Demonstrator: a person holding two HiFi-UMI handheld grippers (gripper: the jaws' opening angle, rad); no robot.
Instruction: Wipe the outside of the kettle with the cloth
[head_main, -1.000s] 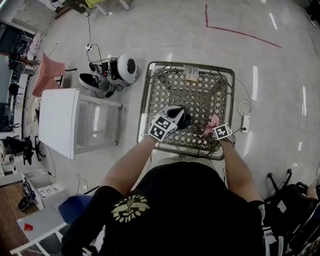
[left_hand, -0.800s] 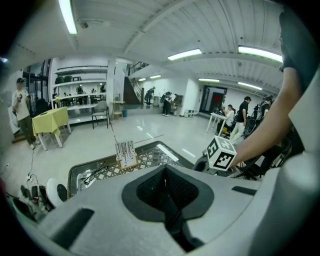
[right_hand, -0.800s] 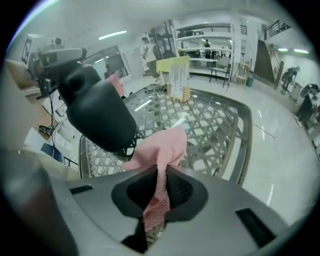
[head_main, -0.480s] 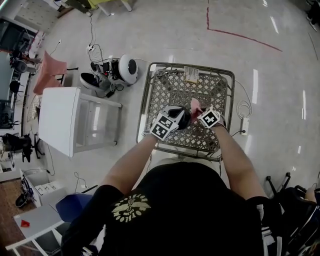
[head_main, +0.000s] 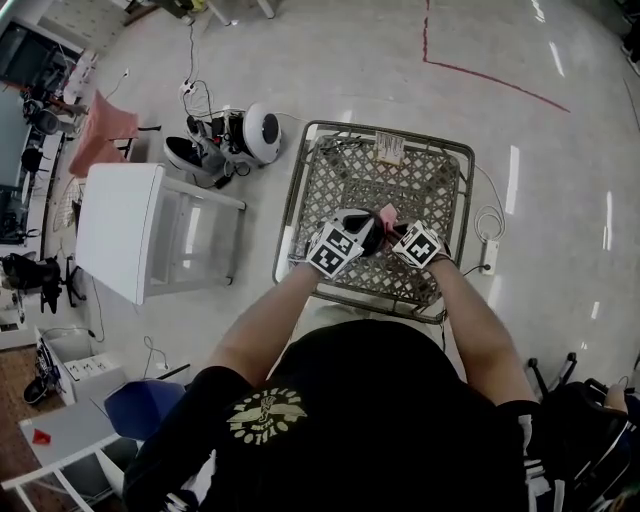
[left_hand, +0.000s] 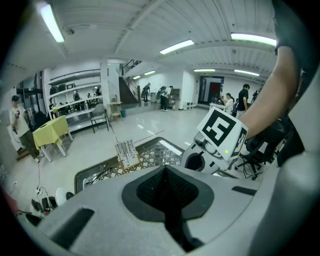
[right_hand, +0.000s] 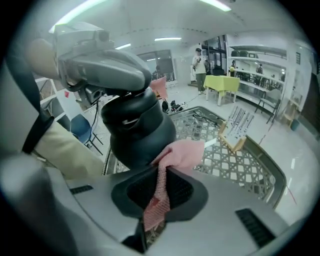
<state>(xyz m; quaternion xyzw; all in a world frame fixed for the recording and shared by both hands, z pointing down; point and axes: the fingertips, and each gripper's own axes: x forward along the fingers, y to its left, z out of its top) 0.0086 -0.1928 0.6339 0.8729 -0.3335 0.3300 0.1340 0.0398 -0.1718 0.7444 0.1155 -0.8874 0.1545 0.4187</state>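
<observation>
- Gripping the kettle (right_hand: 140, 135) at its top, the left gripper (left_hand: 165, 172) has its jaws pressed together. In its own view the gripper's grey body hides the kettle fully.
- The kettle is black and sits over the near middle part of the lattice table (head_main: 400, 180), between the two grippers. I cannot tell whether it stands on the table or is lifted.
- The right gripper (right_hand: 160, 170) is clamped on the cloth (right_hand: 182, 152), which is pink. The bunched free end lies against the kettle's lower side.
- The kettle fills the left half of the right gripper view and blocks the floor behind it.
- At the far edge of the table stands a small rack with white strips (head_main: 388, 148), well apart from the kettle.
- On the floor there is a white side table (head_main: 120, 240) to the left, a round white device (head_main: 262, 132) with cables, a power strip (head_main: 489, 255) to the right, and a red line (head_main: 480, 68) further away.
- The person's body (head_main: 350, 420) covers the table's near edge in the head view.
</observation>
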